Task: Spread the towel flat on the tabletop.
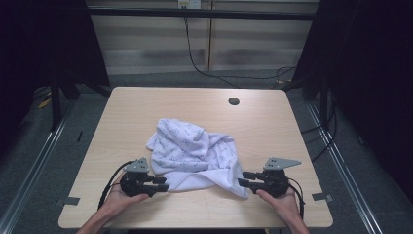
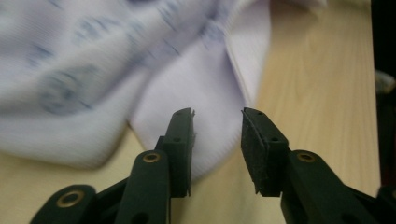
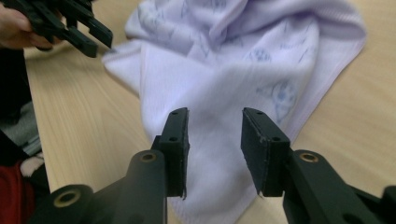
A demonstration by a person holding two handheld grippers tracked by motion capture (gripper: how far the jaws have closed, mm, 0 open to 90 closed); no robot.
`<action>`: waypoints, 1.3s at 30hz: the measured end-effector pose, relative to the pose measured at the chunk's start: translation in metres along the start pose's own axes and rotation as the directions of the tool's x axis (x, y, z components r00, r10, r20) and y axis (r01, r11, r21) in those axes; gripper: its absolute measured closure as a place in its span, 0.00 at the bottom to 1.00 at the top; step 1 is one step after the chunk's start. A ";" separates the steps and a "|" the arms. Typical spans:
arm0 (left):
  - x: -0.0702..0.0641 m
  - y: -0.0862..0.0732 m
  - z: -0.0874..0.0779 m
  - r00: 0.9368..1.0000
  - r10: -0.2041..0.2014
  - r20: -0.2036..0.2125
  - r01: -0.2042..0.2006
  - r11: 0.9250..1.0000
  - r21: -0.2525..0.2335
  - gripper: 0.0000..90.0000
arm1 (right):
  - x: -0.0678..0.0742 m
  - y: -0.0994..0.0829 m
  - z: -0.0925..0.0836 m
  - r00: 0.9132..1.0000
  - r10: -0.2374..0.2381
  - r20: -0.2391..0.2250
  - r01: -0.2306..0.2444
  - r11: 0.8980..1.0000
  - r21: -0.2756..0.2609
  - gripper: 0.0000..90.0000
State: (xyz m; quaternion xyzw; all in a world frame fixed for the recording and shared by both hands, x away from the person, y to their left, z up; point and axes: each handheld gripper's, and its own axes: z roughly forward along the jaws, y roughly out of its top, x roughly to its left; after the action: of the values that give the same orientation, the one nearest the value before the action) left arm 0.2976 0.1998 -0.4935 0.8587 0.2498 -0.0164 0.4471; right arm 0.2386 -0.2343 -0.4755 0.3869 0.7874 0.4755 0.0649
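Two hands come in at the bottom of the high view, each with a gripper lying low on the wooden table: the left gripper points at the near left edge of a crumpled white towel, and the right gripper points at the towel's near right corner, which lies right at its tips. That towel sits bunched a little nearer than the table's middle, with a faint blue print on it, well short of the round hole near the far edge. From the left gripper view, the two black jaws stand apart with a clear gap, and a rounded fold of towel lies on the table just beyond and partly between them, with neither pad pressing on it. From the right gripper view, the jaws are likewise parted, a smooth corner of towel running down between them without being pinched, and the left gripper shows farther off at the cloth's other side. By the look of it, this is the moment between holds, both corners lying loose. Next, each gripper would need to slide over a hem and close on a single layer before any spreading or folding can go cleanly.
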 end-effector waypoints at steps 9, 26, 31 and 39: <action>0.007 0.009 0.025 0.998 0.021 -0.061 -0.018 0.999 0.049 0.66 | -0.008 0.006 0.038 0.999 -0.039 0.023 0.036 0.995 0.089 0.52; -0.012 0.000 -0.014 0.999 0.015 -0.038 -0.017 0.998 -0.063 0.98 | 0.005 -0.004 0.028 0.996 -0.088 0.026 0.085 0.992 0.096 0.97; -0.018 0.018 -0.051 1.000 -0.008 -0.020 0.003 0.977 -0.211 0.98 | 0.013 0.026 -0.012 0.997 -0.081 0.021 0.082 0.995 -0.055 0.98; -0.056 -0.019 -0.087 0.995 -0.034 0.099 0.055 0.974 -0.219 0.98 | 0.055 0.025 -0.058 0.992 -0.122 -0.046 0.117 0.988 -0.098 0.97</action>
State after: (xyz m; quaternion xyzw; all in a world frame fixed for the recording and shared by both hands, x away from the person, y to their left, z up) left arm 0.2230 0.2528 -0.4421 0.7960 0.2479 -0.0389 0.5508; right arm 0.1872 -0.2322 -0.4096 0.3231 0.7870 0.5176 0.0911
